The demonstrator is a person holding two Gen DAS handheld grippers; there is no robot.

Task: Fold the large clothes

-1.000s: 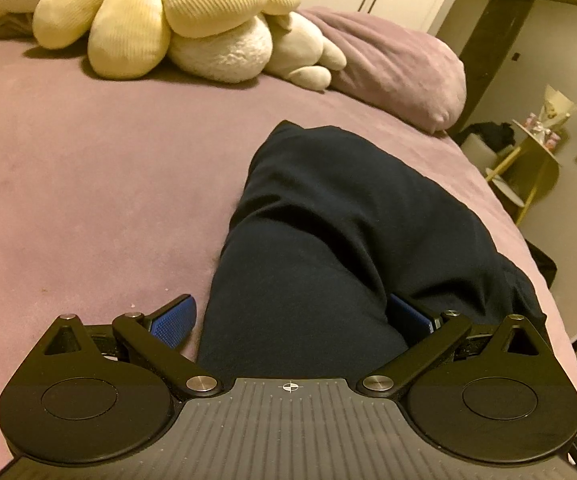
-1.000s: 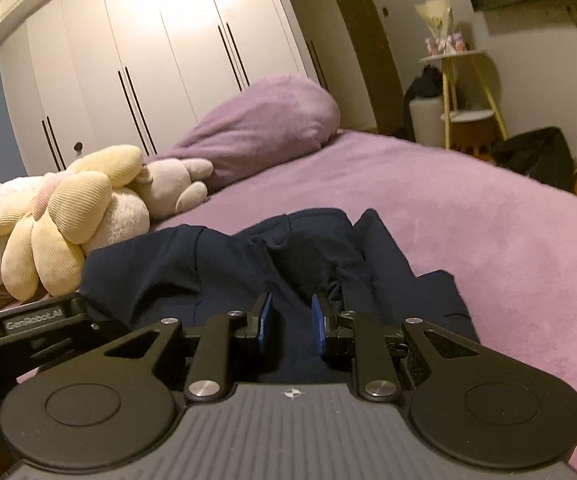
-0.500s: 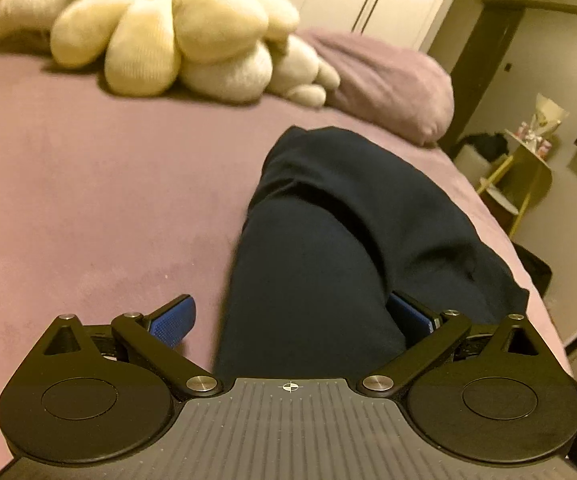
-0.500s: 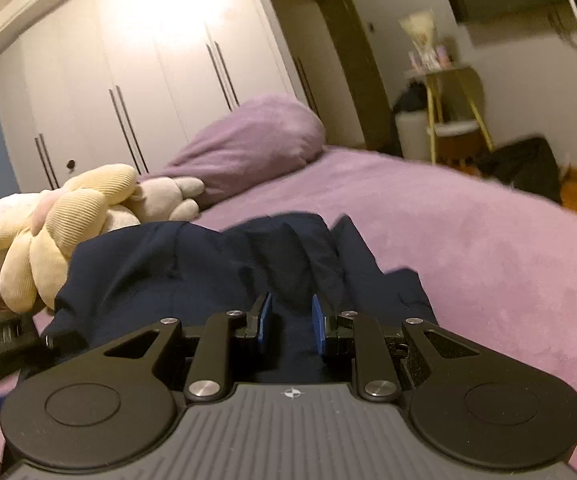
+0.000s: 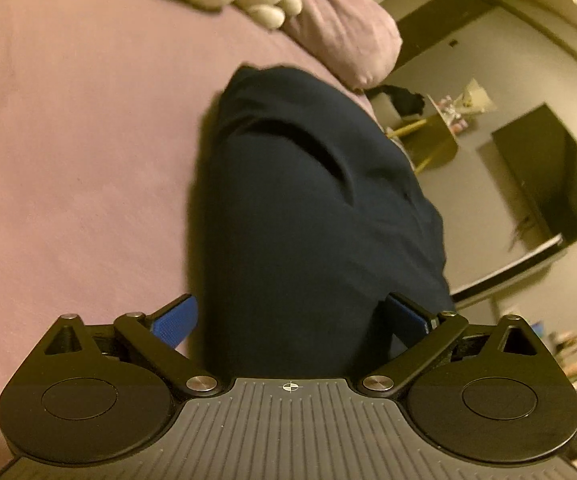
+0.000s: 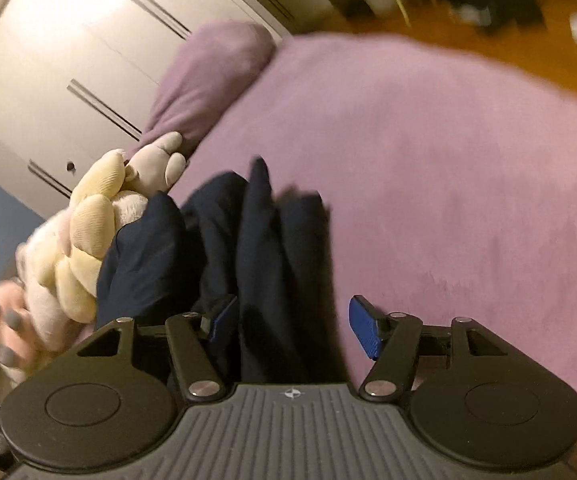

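Observation:
A dark navy garment (image 5: 308, 200) lies bunched in a long heap on the purple bed (image 5: 68, 140). My left gripper (image 5: 291, 320) is open, its blue pads wide apart on either side of the heap's near end. In the right wrist view the same garment (image 6: 256, 240) shows as loose upright folds. My right gripper (image 6: 292, 326) is open and its jaws are opening. The folds lie against the left pad, while the right pad stands apart from the cloth over the bedcover (image 6: 448, 180).
Cream plush toys (image 6: 96, 216) and a purple pillow (image 6: 208, 80) sit at the head of the bed, before white wardrobe doors (image 6: 68, 40). A person's hand (image 6: 0, 332) shows at the left edge. Beyond the bed's far edge stand a yellow side table (image 5: 436, 140) and a dark screen (image 5: 548, 172).
The right jaws, nearly shut on a fold of the garment before, have spread apart. Both views have rolled and swung; the plush toys have slid up out of the left view.

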